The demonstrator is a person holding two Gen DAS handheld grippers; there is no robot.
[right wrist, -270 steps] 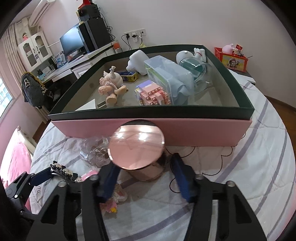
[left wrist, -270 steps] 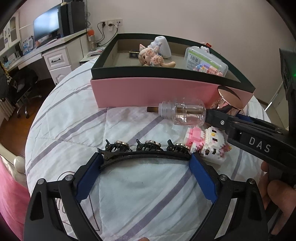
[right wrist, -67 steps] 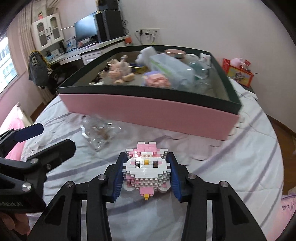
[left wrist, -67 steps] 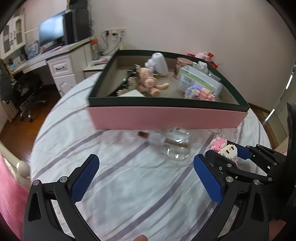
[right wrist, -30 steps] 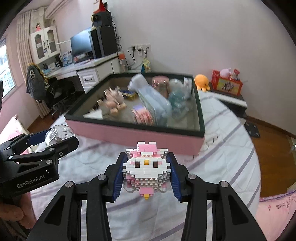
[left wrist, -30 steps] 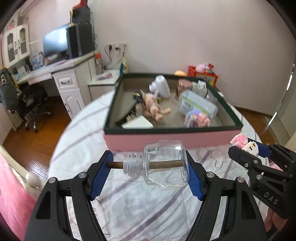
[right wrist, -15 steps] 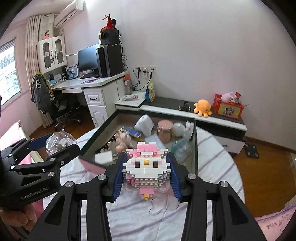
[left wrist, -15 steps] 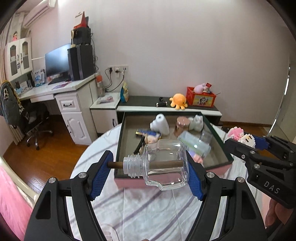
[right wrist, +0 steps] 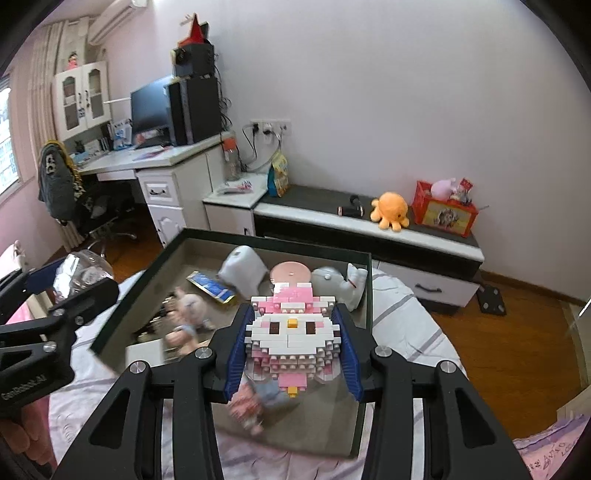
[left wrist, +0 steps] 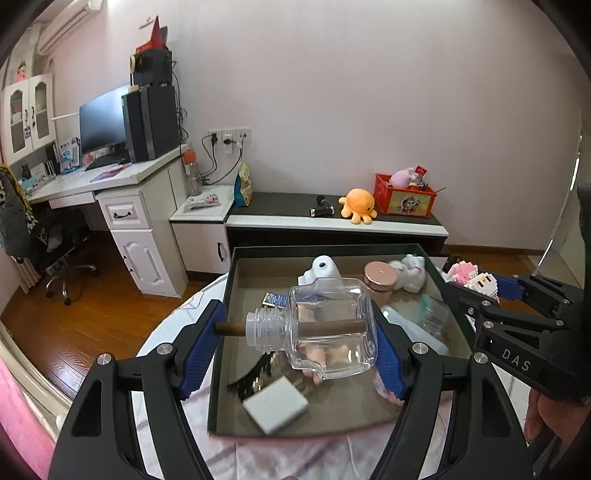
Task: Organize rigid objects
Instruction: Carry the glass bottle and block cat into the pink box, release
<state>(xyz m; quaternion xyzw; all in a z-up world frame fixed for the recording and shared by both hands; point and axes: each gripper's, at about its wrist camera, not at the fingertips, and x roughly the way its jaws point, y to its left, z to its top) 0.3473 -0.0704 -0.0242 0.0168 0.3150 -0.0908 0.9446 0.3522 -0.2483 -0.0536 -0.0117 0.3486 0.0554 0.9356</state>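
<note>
your way down into the box (left wrist: 221, 343) is tight: the white bottle (left wrist: 322, 268), pink-lidded jar (left wrist: 380, 275) and plush toy (left wrist: 410, 272) fill the far end, the doll (right wrist: 186, 317) the middle, the white block (left wrist: 275, 406) the near left; bare floor shows along the left wall

Place: a home bedroom with a study corner.
Left of frame: white desk (left wrist: 110, 177) with monitor (left wrist: 101, 123) and computer tower (left wrist: 149, 122), office chair (left wrist: 62, 243) beside it.
Centre right: low cabinet (left wrist: 332, 225) holding an orange plush octopus (left wrist: 358, 205) (and a red toy crate (left wrist: 404, 195)).
Floor: wood boards (left wrist: 85, 314).
Upper left: air conditioner (right wrist: 114, 16) on a pink wall.
</note>
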